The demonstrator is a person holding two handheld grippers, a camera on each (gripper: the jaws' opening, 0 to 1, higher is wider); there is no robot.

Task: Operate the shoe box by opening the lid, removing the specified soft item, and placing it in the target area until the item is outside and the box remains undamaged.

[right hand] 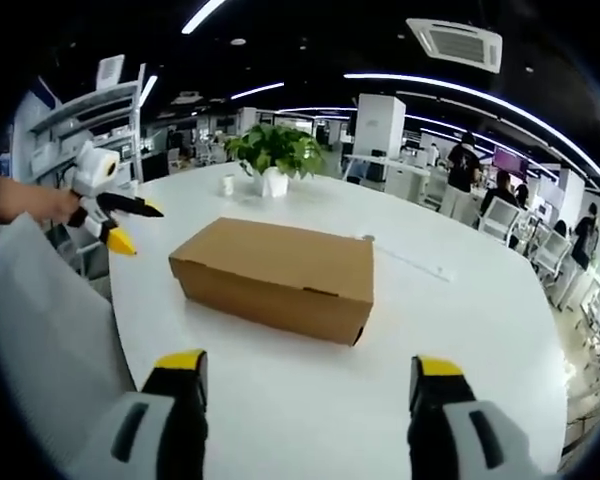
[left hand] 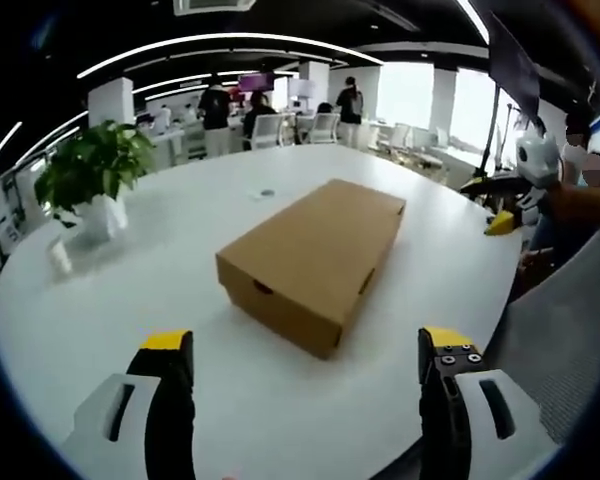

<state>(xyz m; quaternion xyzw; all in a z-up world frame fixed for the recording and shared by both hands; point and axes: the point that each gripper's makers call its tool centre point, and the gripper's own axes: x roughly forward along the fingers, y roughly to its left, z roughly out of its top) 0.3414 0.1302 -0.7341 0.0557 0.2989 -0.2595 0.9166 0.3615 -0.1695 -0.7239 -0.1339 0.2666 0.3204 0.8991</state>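
A closed brown cardboard shoe box (left hand: 315, 260) lies flat on the white round table (left hand: 130, 300), its lid down. My left gripper (left hand: 307, 342) is open, its yellow-tipped jaws wide apart just short of the box's near corner and holding nothing. From the other side, the box (right hand: 280, 270) shows its long side, and my right gripper (right hand: 310, 365) is open a short way in front of it. The right gripper (left hand: 520, 190) hovers off the table's right edge. The left gripper (right hand: 108, 205) hangs open beyond the table's left edge.
A potted green plant (left hand: 95, 180) (right hand: 273, 155) stands on the table beyond the box, with a small cup (left hand: 60, 255) (right hand: 228, 185) beside it. A grey chair back (left hand: 560, 340) (right hand: 40, 330) is at the table's edge. Office desks and people fill the background.
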